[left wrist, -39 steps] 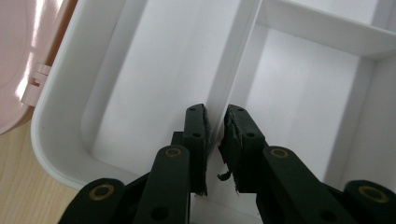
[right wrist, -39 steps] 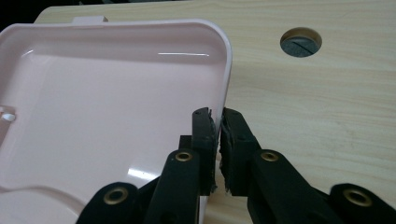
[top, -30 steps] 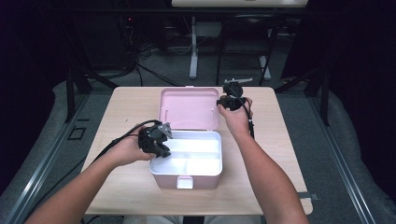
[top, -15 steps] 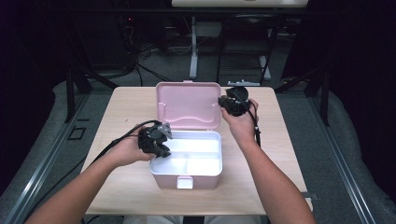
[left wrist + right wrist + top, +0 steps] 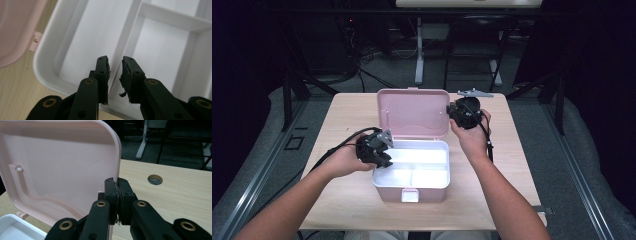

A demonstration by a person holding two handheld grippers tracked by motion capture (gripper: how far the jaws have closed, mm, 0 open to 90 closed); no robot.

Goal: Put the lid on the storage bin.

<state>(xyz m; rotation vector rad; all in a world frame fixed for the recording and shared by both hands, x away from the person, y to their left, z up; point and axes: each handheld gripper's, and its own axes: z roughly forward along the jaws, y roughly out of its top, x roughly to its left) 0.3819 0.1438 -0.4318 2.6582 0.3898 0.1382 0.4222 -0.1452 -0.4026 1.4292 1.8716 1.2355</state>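
Observation:
A pink box [image 5: 412, 189] with a white divided tray [image 5: 432, 161] stands in the middle of the table. Its pink lid [image 5: 412, 112] stands nearly upright on the far side. My right gripper [image 5: 452, 113] is shut on the lid's right edge [image 5: 117, 170], as the right gripper view [image 5: 117, 182] shows. My left gripper [image 5: 383, 152] is at the box's left rim. Its jaws have just been opening. In the left gripper view [image 5: 115, 62] they straddle a white wall of the tray [image 5: 125, 42] with a gap on either side.
The light wooden table [image 5: 342, 115] has bare room left and right of the box. A round cable hole [image 5: 155, 179] lies beyond the lid on the right. A latch tab [image 5: 410, 195] sits on the box's front. Dark floor and desk legs lie behind.
The lid has swung up from lying back to nearly upright, with my right gripper rising and moving nearer with it. My left gripper has stayed at the box's left rim.

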